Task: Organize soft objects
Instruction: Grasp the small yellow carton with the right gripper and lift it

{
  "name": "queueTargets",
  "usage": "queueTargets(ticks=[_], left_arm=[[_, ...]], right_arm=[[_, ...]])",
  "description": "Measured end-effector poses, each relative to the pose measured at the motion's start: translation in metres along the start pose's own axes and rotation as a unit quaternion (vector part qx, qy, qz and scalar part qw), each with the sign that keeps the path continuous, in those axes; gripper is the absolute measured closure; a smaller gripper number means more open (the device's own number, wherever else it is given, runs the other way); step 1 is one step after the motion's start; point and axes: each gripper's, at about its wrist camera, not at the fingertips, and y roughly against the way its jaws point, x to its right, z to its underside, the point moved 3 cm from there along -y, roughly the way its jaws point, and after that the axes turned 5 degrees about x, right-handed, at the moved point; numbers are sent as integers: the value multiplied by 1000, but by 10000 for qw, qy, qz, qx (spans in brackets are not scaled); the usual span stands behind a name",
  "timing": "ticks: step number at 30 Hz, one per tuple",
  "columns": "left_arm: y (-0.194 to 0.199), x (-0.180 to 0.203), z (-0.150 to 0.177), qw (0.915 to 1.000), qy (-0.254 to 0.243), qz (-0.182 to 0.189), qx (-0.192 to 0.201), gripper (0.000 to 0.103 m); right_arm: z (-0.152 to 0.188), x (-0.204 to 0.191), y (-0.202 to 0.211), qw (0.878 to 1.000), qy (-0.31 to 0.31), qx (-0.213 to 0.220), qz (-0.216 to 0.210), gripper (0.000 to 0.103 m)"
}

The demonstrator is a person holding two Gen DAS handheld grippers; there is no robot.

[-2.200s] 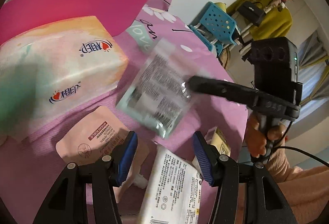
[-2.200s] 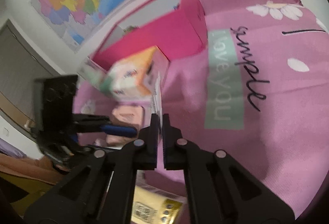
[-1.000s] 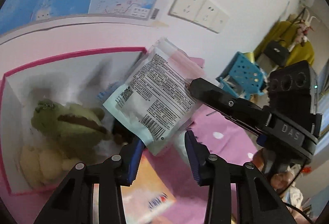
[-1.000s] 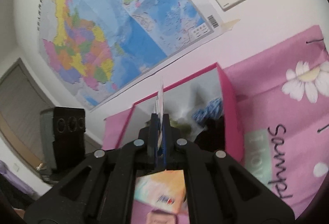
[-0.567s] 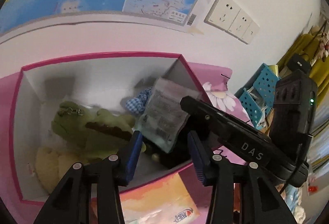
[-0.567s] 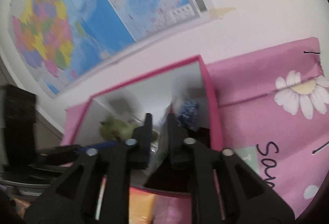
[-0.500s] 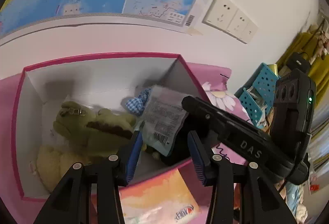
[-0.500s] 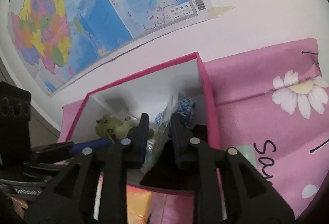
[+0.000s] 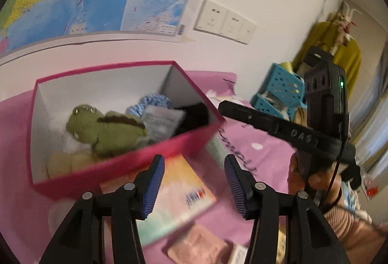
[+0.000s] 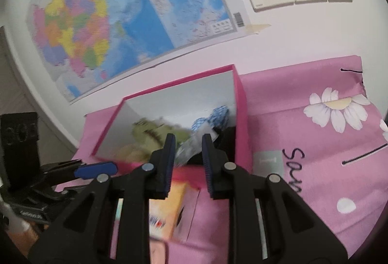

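Note:
A pink box (image 9: 155,150) with white inner walls holds a green plush crocodile (image 9: 106,128), a blue checked cloth (image 9: 150,100) and a clear printed packet (image 9: 161,118) lying loose on top. My left gripper (image 9: 194,162) hovers in front of the box, jaws opening with nothing between them. My right gripper (image 9: 223,105) reaches toward the box's right corner. In the right wrist view my right gripper (image 10: 188,140) has its jaws opening; the packet (image 10: 191,145) lies beyond them in the box (image 10: 240,99), untouched. My left gripper (image 10: 95,169) shows at the left.
A soft tissue pack (image 9: 179,191) lies against the box's front wall, with a pink sachet (image 9: 198,244) nearer me. A pink flowered cloth (image 10: 315,142) covers the surface. A blue perforated basket (image 9: 278,92) stands at the right; a map and sockets hang on the wall behind.
My right gripper opened and let go of the packet, which now lies in the box. Both grippers have drawn back from the box, and the left jaws have widened.

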Motion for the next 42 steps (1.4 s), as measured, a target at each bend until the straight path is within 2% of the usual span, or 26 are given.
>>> queueTargets(ticks=[5,9,15,20,23,27,32,37,42], left_arm=[[14,5,35,9997,-86,150,-193,50],[20,6,65,9988,-100,195,-431,49],[25,22,99,9952,-74,633,-747,49],[22,61,122,9847,-357,1314,-1088,49],[12,84,132,9775,-574,1555,-1306,50],[-7,101,142,9686,-556,1799,-1624,51],[-27,109,147,9658,-439,1794,-1821,52],[-37,113,148,9666,-373,1726,-1858,59],[-38,109,145,9688,-241,1683,-1803,61]], right_arm=[[31,-16,23,9984,170,-411,-335,68],[66,-17,31,9959,127,-821,-362,68],[114,0,48,9910,-215,-1323,-42,67],[135,25,75,9877,-727,-1363,252,61],[146,33,91,9855,-963,-1365,304,61],[157,35,105,9838,-1114,-1380,263,61],[168,36,114,9810,-1260,-1470,90,61],[182,34,114,9777,-1335,-1617,-65,61],[179,29,116,9800,-1228,-1568,9,64]])
